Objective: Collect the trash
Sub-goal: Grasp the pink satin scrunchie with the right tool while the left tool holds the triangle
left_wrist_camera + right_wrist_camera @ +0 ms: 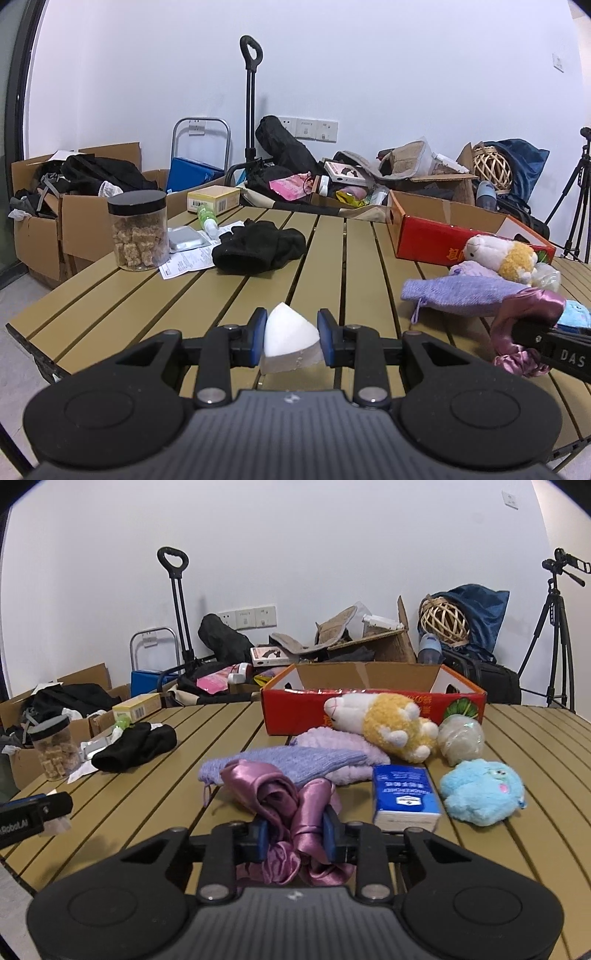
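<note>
The left tool [291, 338] is clamped on a white foam wedge [290, 341] – light, crumbly, best held by its flat flanks. The right tool [295, 836] pinches a satin scrunchie [291, 812], soft and slippery, just above the slatted surface [332, 258] – a cluttered room with cardboard boxes [74, 221] behind

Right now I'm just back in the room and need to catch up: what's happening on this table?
A person is tidying with a handheld gripper in each hand. The left gripper is shut on a white foam chunk, held over the slatted table. The right gripper is shut on a shiny purple scrunchie. The plush toys, tissue pack and red box lie untouched.
</note>
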{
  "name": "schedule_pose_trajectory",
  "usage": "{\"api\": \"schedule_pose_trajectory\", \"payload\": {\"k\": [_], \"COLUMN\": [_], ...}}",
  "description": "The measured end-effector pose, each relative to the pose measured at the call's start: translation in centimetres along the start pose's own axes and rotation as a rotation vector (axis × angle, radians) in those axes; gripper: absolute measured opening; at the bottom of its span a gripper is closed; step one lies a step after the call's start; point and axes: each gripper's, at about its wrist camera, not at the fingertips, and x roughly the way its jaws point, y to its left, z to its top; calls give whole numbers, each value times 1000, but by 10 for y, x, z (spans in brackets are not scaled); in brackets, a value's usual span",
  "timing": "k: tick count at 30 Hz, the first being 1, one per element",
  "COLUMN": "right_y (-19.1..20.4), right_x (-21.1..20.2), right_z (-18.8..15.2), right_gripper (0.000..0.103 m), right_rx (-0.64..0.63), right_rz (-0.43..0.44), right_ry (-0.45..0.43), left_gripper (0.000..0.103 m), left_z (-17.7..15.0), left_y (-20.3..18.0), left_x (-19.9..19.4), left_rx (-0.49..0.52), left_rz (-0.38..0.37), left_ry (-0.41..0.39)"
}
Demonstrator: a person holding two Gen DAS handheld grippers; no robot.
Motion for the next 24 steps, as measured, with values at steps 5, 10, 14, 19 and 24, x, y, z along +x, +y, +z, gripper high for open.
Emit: {"api": "schedule_pose_trajectory", "payload": {"k": [5,10,14,19,24], "right_y": [-7,-13,-18,-26,-34], "right_x": [-22,-47,-68,-91,-120], "right_z": [2,-4,-10,-13,-21], "right_gripper": [27,27,27,27,27], "right_rx": [2,-3,-9,-9,-29], "right_rz": [-8,5,15,26,43], "right_ry": [-27,-48,-73,-96,-107], "left_gripper": [30,30,30,30,30], "left_z": [-1,-5,-9,-13,-21], "left_y": [-2,-6,-9,-12,-22], "left_x": [-14,-34,-49,-70,-86], "left_rx": [5,13,11,-14,4], "left_rz": [-17,-17,-20,-34,-52], "left_ry": [-20,-45,-65,-95,-102]}}
